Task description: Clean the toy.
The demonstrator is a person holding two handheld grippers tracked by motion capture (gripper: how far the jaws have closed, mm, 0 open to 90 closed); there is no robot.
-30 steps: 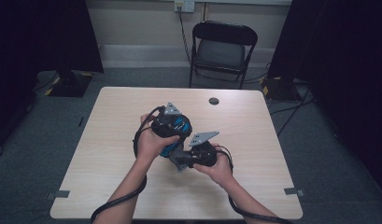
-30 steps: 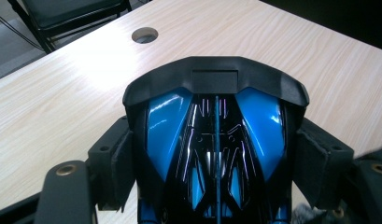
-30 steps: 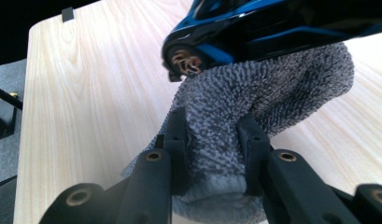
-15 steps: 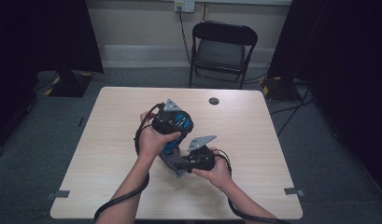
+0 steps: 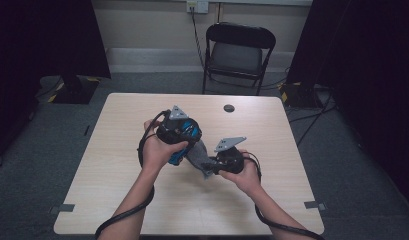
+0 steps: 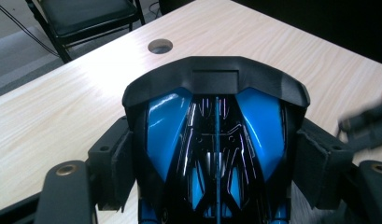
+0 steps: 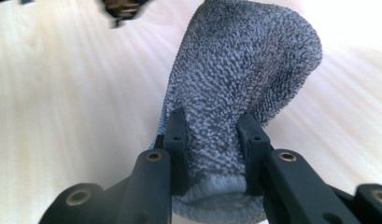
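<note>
My left gripper (image 5: pixel 184 135) is held above the middle of the table, shut on a glossy blue and black object (image 5: pixel 193 132). In the left gripper view its pads (image 6: pixel 118 163) press on both sides of that object (image 6: pixel 216 140), which has a black hood-like front edge. To its right, my right gripper (image 5: pixel 210 164) is shut on a grey knitted cloth (image 5: pixel 197 155) that reaches toward the blue object. In the right gripper view the cloth (image 7: pixel 244 60) sticks out past the closed jaws of my right gripper (image 7: pixel 212 140), above the pale tabletop.
The light wooden table (image 5: pixel 117 165) has a small round hole (image 5: pixel 229 108) near its far edge. A black folding chair (image 5: pixel 239 50) stands behind it. Cables trail from both grippers over the table's near edge.
My right gripper, with the grey cloth in it, dipped left toward the blue object, then came back right. The left hand has stayed about where it was.
</note>
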